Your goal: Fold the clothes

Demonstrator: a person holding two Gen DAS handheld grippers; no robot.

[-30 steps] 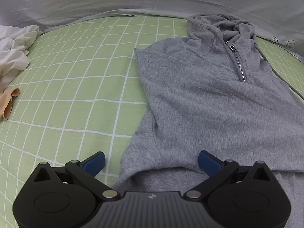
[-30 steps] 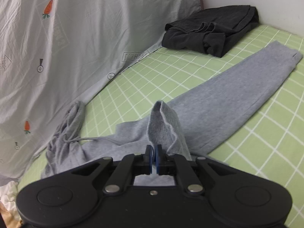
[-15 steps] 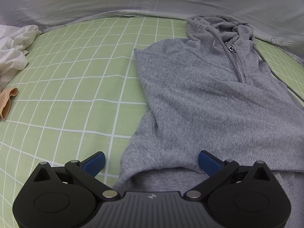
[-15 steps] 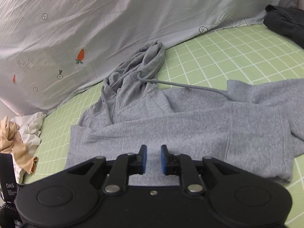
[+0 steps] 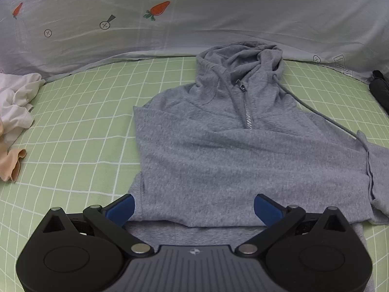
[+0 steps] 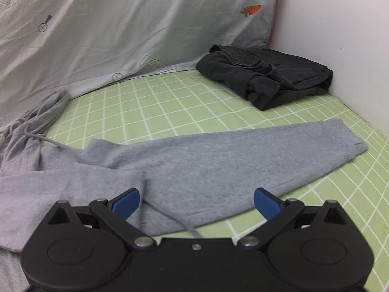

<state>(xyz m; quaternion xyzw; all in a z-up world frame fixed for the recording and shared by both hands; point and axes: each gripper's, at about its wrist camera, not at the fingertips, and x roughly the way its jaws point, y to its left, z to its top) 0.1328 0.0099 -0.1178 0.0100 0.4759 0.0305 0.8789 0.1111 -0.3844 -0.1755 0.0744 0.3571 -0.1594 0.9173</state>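
A grey zip hoodie (image 5: 231,150) lies face up on the green checked bed sheet (image 5: 73,126), its hood (image 5: 243,58) toward the back. The left sleeve is folded across the chest. My left gripper (image 5: 193,206) hovers open over the hoodie's lower part, nothing between its fingers. In the right wrist view the other sleeve (image 6: 231,155) stretches out flat to the right. My right gripper (image 6: 197,202) is over that sleeve near the shoulder with its jaws opening wide; the cloth lies beneath them, not pinched. A drawstring (image 6: 48,141) trails from the hood.
A pile of folded black clothes (image 6: 267,80) sits in the far right corner by the white wall (image 6: 340,29). White clothes (image 5: 14,102) and a beige garment (image 5: 12,163) lie at the left. A grey carrot-print sheet (image 5: 170,12) rises behind the bed.
The right gripper was shut on a pinch of grey sleeve cloth; it let go, swung across the hoodie and now stands wide. The left gripper drew back and up, so more of the hoodie shows.
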